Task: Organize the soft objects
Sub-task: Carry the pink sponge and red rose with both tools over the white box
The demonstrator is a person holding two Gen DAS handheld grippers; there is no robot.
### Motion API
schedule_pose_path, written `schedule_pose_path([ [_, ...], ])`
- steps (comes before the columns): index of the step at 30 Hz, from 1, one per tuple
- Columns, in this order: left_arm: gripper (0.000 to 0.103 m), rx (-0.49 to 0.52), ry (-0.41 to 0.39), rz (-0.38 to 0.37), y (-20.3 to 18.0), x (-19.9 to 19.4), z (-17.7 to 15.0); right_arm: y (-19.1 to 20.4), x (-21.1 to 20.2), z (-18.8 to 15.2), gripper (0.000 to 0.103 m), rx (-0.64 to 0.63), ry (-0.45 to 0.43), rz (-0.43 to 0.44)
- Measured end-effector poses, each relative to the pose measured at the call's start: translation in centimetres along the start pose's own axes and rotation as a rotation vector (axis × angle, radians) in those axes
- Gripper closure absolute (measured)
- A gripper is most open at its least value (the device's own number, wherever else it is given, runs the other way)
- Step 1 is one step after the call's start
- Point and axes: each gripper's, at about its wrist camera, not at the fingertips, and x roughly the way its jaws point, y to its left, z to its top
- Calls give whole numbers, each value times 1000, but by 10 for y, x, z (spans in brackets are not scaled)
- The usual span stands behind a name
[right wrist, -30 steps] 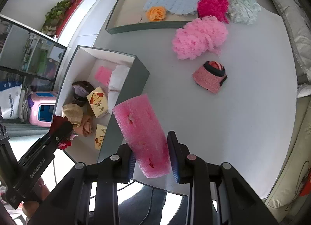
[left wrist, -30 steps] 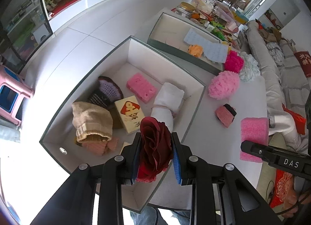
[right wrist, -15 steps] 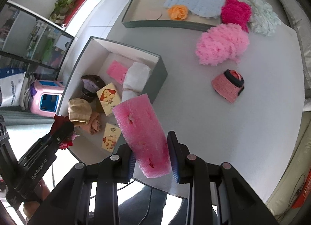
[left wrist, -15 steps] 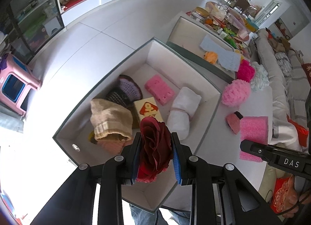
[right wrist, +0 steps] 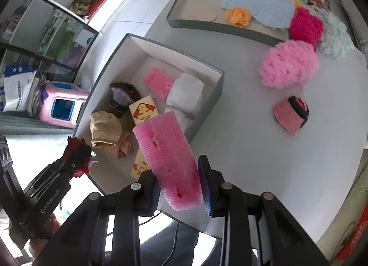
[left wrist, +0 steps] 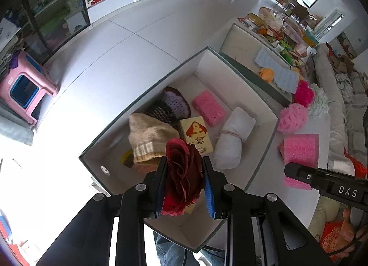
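My left gripper (left wrist: pixel 185 183) is shut on a dark red cloth rose (left wrist: pixel 184 171), held above the near end of the open white box (left wrist: pixel 232 68). My right gripper (right wrist: pixel 180 183) is shut on a pink foam block (right wrist: pixel 169 160), hanging over the box's near right corner. Inside the box lie a beige knit hat (left wrist: pixel 147 134), a purple-brown crochet piece (left wrist: pixel 174 105), a small pink sponge (left wrist: pixel 208 107), a rolled white cloth (left wrist: pixel 232 138) and a printed yellow packet (left wrist: pixel 195 133). In the right wrist view the rose (right wrist: pixel 77 151) shows at the left, in the other gripper.
On the white table (right wrist: pixel 253 151) lie a pink fluffy ball (right wrist: pixel 288 64), a magenta fluffy ball (right wrist: pixel 306 25), a pink knit roll with black rim (right wrist: pixel 291 114) and white lace (right wrist: pixel 335 33). A second tray (right wrist: pixel 220 27) holds an orange flower and blue cloth. A pink stool (left wrist: pixel 23 88) stands on the floor.
Both grippers have drifted leftward over the box while rolling slightly, so the box and its contents have shifted right in both views. Both grips are unchanged.
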Motion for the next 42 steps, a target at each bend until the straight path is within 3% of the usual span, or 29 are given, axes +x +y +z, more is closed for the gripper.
schedule_pose_path([
  [17, 73, -68, 12, 34, 23, 0, -6, 39, 14, 11, 70, -116, 32, 9],
  [42, 73, -39, 24, 60, 21, 6, -4, 68, 23, 16, 70, -185, 50, 17],
])
